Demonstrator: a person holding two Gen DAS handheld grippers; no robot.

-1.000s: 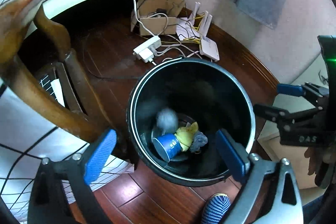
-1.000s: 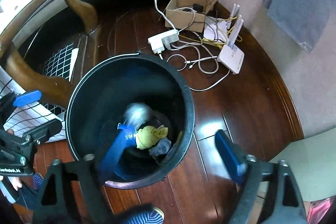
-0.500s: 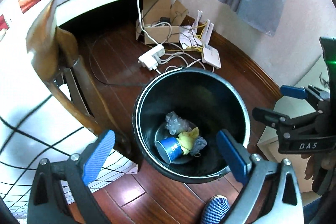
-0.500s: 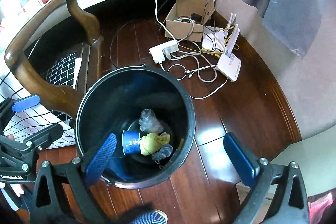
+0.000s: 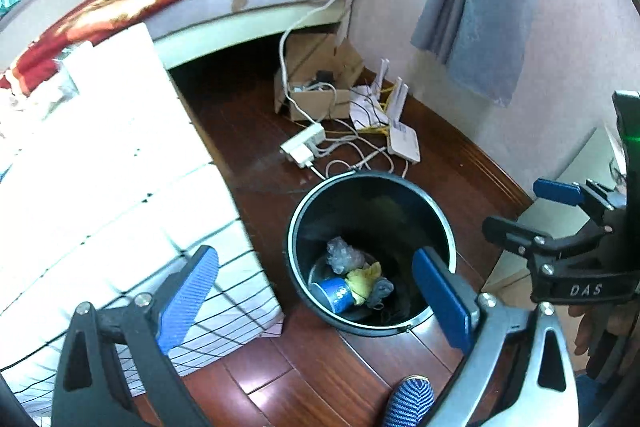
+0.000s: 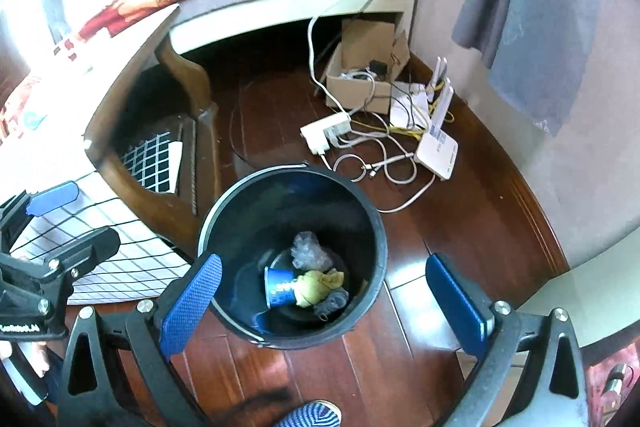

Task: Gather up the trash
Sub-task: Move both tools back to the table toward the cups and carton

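Cup (image 6: 280, 286) in bin (image 6: 224, 227) — router (image 6: 438, 151) behind

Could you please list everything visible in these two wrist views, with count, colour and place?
Trash bin: one, black, on the floor.
Paper cup: one, blue, lying in the bin.
Crumpled plastic: one, clear, in the bin.
Yellow wad: one, in the bin beside the cup.
Grey wad: one, in the bin.
Power strip: one, white, on the floor.
Router: one, white, by the wall.
Cardboard box: one, brown, under the bed.
Grey cloth: one, hanging on the wall.
Left gripper: blue fingers, open, empty.
Right gripper: blue fingers, open, empty.
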